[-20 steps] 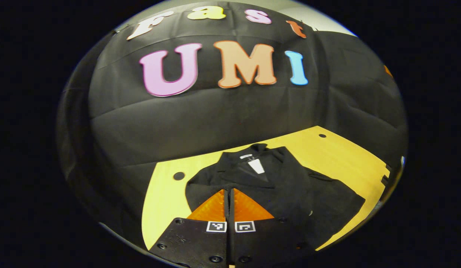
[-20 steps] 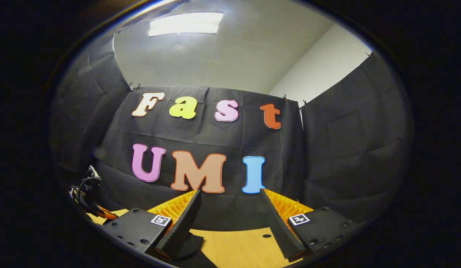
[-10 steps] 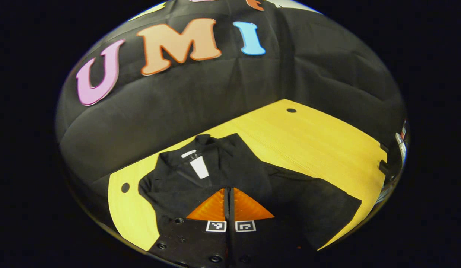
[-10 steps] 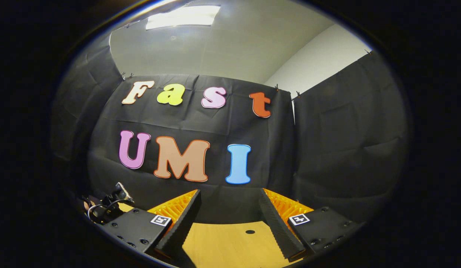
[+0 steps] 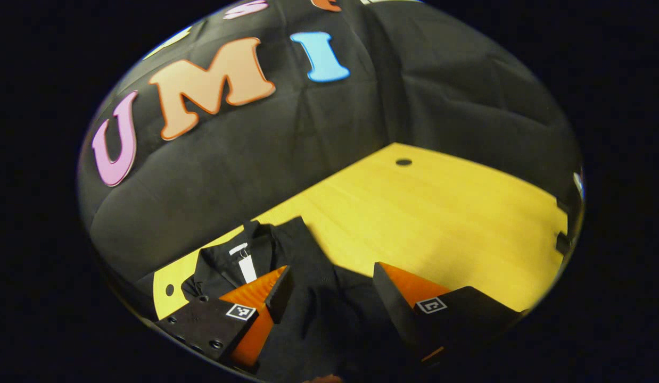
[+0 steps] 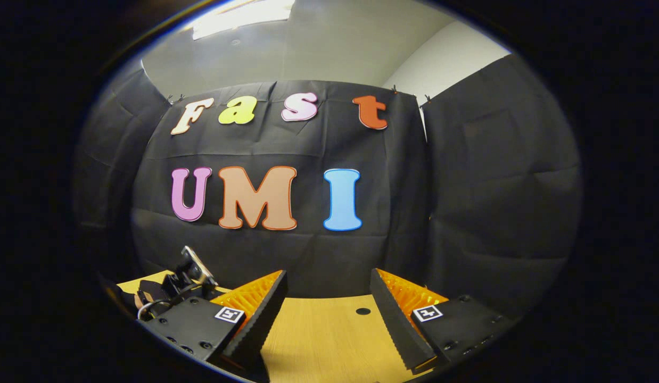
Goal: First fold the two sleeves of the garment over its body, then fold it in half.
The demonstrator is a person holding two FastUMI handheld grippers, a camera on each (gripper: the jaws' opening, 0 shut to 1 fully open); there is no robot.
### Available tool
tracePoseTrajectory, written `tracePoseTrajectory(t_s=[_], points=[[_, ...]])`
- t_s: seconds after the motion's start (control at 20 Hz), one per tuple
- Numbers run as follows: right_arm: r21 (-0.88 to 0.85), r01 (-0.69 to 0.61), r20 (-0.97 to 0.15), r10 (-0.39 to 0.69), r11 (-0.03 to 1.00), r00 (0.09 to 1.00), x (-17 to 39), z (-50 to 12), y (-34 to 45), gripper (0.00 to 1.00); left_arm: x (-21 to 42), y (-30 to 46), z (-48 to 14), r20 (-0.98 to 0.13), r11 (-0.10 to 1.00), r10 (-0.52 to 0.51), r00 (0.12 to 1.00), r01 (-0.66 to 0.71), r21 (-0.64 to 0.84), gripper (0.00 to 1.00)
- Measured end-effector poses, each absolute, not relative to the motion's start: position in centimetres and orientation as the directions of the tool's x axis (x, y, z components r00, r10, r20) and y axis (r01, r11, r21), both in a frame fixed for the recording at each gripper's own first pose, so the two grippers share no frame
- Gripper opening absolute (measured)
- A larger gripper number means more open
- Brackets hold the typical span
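Observation:
The black garment (image 5: 300,250) lies flat on the yellow wooden table (image 5: 441,213), collar to the far left with a white tag (image 5: 248,268) at the neck. Its lower part runs under my fingers and out of sight. My left gripper (image 5: 330,270) hangs just over the garment's body, open, with dark cloth showing between its fingers and nothing gripped. My right gripper (image 6: 328,295) is open too, held level over bare tabletop (image 6: 324,340) and facing the booth wall. The left gripper's housing and cable (image 6: 172,284) appear at the far left of the right gripper view.
Bare wood stretches to the right of the garment as far as the table's edge (image 5: 553,223). A round hole (image 5: 403,161) sits near the far corner and a smaller one (image 5: 170,290) by the collar. Black cloth walls close in behind the table.
My left gripper has gone from shut to open and swung right, so the garment now sits lower and further left in its view. The right gripper tipped slightly downward.

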State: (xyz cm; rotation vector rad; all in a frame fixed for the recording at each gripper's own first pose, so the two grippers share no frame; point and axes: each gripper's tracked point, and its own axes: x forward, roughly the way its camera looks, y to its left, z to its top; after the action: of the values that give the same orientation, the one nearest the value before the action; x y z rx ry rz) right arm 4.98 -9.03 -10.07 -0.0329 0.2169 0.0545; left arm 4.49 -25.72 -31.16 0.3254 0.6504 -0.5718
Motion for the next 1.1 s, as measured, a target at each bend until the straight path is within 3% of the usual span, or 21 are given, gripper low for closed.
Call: tracePoseTrajectory(t_s=[0.3,0.55,0.85,1.1], points=[[0.075,-0.23,-0.283,0.242,0.97,0.928,4.8,-14.2,-4.6,0.99,2.3,-16.0,-24.4,-0.581,0.949,-0.215,0.785,0.308,0.065,0.94],[0.11,-0.326,-0.387,0.342,0.939,0.856,1.5,-18.9,-0.8,0.99,-3.3,-5.7,-21.6,-0.554,0.988,-0.019,0.832,0.1,0.116,0.94],[0.079,-0.363,-0.549,0.344,0.928,0.761,-5.3,-26.1,1.7,0.99,-13.3,2.4,-26.8,-0.68,0.992,0.095,0.727,-0.009,0.129,0.94],[0.049,-0.348,-0.737,0.269,0.936,0.621,-10.9,-34.7,1.2,0.99,-19.5,4.9,-32.8,-0.781,0.99,0.119,0.613,-0.01,0.143,0.95]])
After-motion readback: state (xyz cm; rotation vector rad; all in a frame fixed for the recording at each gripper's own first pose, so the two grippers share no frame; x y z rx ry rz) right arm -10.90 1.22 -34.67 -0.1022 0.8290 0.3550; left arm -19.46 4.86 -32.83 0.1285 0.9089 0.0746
